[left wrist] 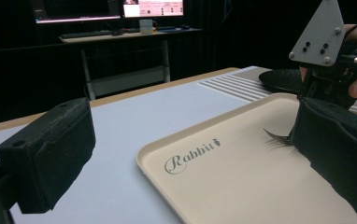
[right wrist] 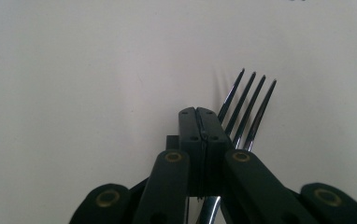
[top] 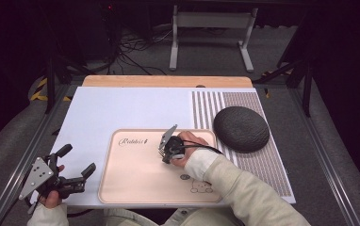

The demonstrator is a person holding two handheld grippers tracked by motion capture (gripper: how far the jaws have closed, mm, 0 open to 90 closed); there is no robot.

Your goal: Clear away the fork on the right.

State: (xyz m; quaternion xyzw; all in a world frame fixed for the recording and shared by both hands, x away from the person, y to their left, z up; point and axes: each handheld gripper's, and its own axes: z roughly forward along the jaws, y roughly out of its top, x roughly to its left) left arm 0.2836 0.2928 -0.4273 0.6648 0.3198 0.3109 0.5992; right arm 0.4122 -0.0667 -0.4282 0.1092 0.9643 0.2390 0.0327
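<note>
Fork (right wrist: pixel 247 105) in right gripper (right wrist: pixel 200 123), tines pointing ahead over tray (right wrist: pixel 74 70).

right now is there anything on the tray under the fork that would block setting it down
Nothing visible does. The right gripper is shut on the fork, whose tines hang over a bare stretch of the beige tray. The printed logo and cartoon figure lie flat on its surface.
</note>
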